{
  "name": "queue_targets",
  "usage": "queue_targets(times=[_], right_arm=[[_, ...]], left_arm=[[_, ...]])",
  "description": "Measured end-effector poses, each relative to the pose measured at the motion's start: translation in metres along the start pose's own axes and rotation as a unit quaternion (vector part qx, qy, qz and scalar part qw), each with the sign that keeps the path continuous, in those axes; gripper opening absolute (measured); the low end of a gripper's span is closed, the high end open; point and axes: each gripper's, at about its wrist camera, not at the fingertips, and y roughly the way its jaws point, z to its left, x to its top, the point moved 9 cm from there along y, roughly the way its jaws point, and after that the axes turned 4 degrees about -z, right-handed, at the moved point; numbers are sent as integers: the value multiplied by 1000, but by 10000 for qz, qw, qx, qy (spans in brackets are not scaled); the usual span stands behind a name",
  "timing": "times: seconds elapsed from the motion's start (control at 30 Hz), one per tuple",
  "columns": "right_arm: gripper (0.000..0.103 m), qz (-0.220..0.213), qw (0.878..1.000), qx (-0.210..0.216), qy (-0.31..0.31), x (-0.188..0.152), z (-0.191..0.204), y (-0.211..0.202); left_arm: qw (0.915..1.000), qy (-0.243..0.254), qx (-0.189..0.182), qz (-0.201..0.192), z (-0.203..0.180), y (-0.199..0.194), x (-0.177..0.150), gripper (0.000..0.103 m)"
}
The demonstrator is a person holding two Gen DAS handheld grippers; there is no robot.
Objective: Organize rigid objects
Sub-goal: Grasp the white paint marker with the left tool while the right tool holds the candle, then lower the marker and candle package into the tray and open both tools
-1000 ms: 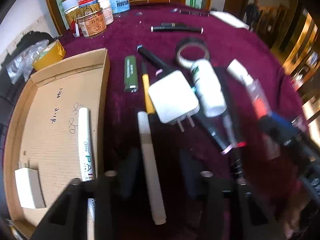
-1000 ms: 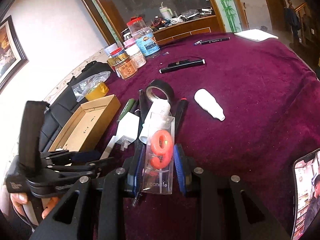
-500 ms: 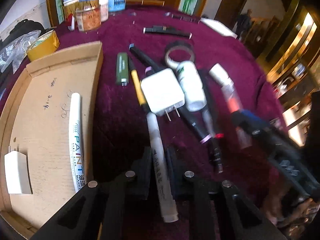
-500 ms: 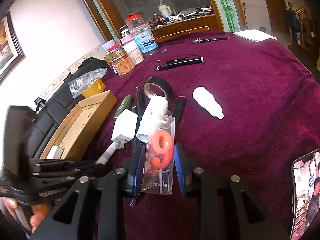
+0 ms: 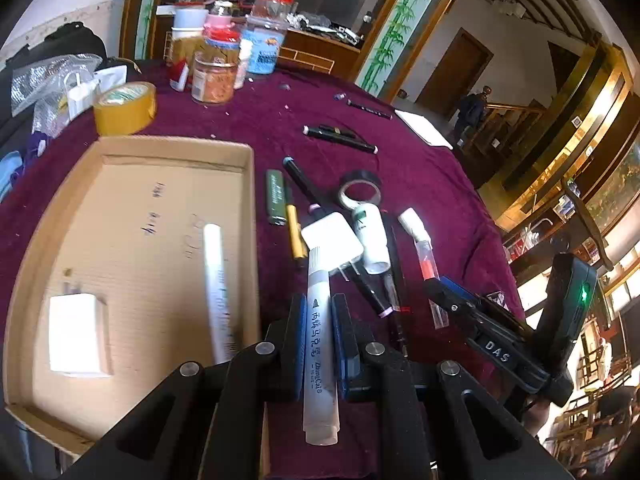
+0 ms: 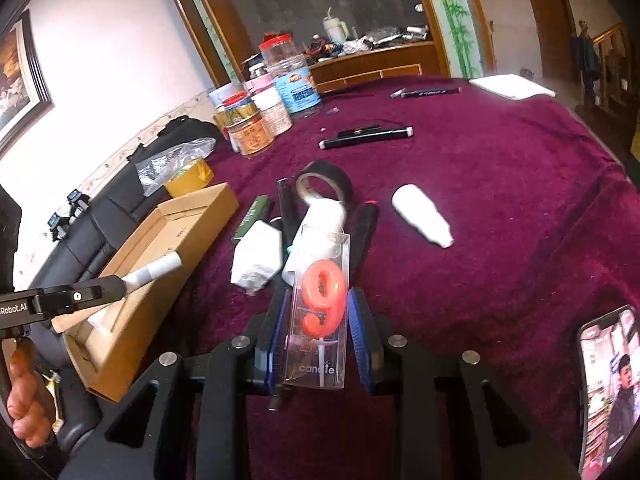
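Marker (image 5: 319, 344), white w/ grey print, is clamped lengthwise btwn the left gripper (image 5: 319, 342) pads, cap end pointing fwd, tail end sticking back past the jaws. It hangs over the red cloth just beside the cardboard box (image 5: 250, 184) right wall, not yet over the box floor. Right gripper (image 6: 320, 332) jaws are closed on the clear candle pack (image 6: 320, 312) w/ the orange "9", held above the cloth near the pile.

Outward: box already holds a white paint pen (image 5: 218, 288) and a white charger (image 5: 78, 334). Right of the box lies the rest of the pile: 2nd charger (image 5: 334, 242), white bottle (image 5: 372, 236), green lighter (image 5: 275, 202), black tape roll (image 5: 360, 190), pens.

Risks, my read: grip is on a smooth round barrel, so a quick swing could let it slide or pivot. The long tail may catch the box wall if carried low. Dropping it crosswise on the paint pen could leave it rolling, poss. over the edge. Both tools sit close, so they might bump when box-bound.
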Motion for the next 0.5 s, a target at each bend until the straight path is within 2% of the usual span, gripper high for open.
queue_targets(times=[0.17,0.27,0.4,0.5], right_arm=[[29,82,9963,825,-229,12,66,-5],[29,193,9911,1263,-376,14,104,-1],[29,465,9850,1583,-500,7,142,15],[29,675,9834,1553,-654,0,164,34]], left_arm=[[9987,-427,116,-240,38,-29,18,12],[9968,-542,390,-433,63,-45,27,12],[9948,-628,697,-388,91,-45,25,12],[9936,-669,867,-263,104,-30,17,12]])
